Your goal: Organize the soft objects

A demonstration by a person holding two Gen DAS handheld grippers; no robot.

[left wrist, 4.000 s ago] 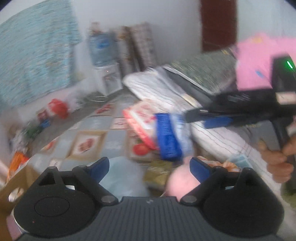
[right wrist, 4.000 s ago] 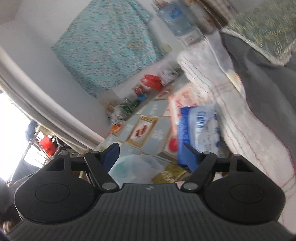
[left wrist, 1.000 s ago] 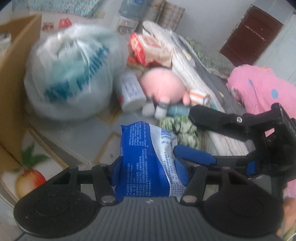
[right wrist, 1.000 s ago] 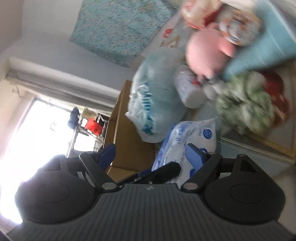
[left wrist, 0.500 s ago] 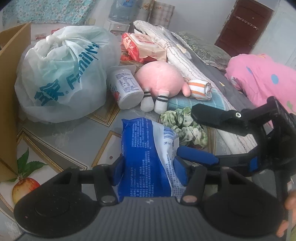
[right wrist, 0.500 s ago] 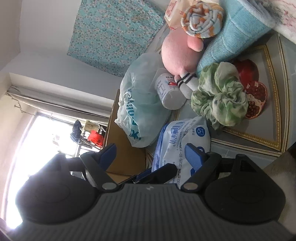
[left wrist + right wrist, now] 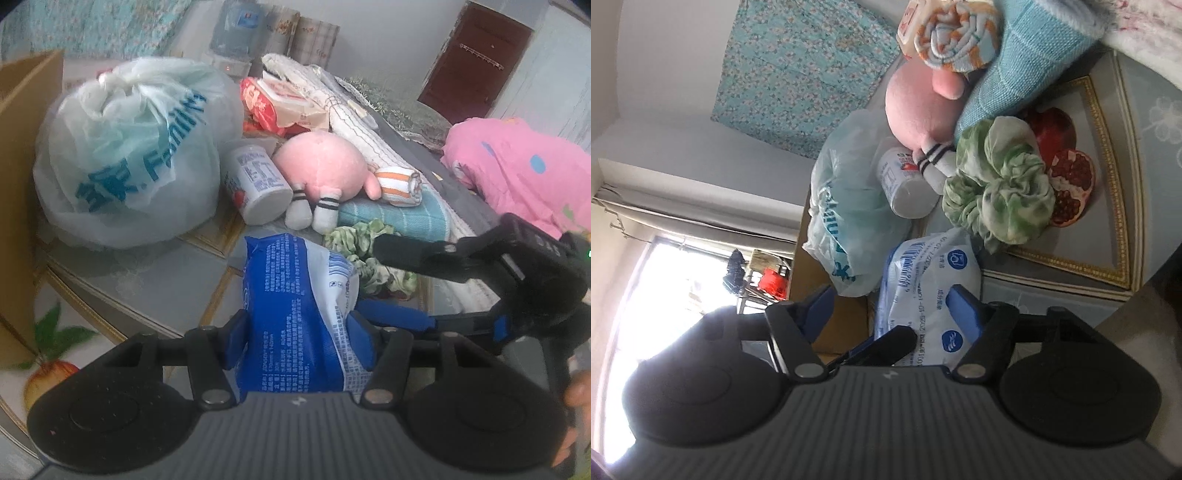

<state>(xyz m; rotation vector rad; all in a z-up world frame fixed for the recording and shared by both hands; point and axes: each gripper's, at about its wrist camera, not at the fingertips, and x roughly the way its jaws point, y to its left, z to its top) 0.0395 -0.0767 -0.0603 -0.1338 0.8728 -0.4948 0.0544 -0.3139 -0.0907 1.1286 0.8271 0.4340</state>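
Observation:
My left gripper (image 7: 295,328) is shut on a blue and white soft pack (image 7: 299,314) and holds it above the tiled floor. The pack also shows in the right wrist view (image 7: 931,291). My right gripper (image 7: 890,306) is open beside the pack, its jaws spread, and shows at the right of the left wrist view (image 7: 402,280). Ahead lie a pink plush toy (image 7: 325,166), a green scrunched cloth (image 7: 369,251), a rolled orange-striped sock (image 7: 400,184) and a folded teal towel (image 7: 399,218).
A large white plastic bag (image 7: 136,155) stands at the left beside a cardboard box (image 7: 18,184). A white canister (image 7: 258,184) lies by the plush. A red snack pack (image 7: 280,103), a mattress edge (image 7: 365,136) and pink bedding (image 7: 517,170) lie behind.
My left gripper took hold of the blue pack between four and one second ago and has kept it. Over the last second both views steadied, shifting only slightly; my right gripper stayed open beside the pack.

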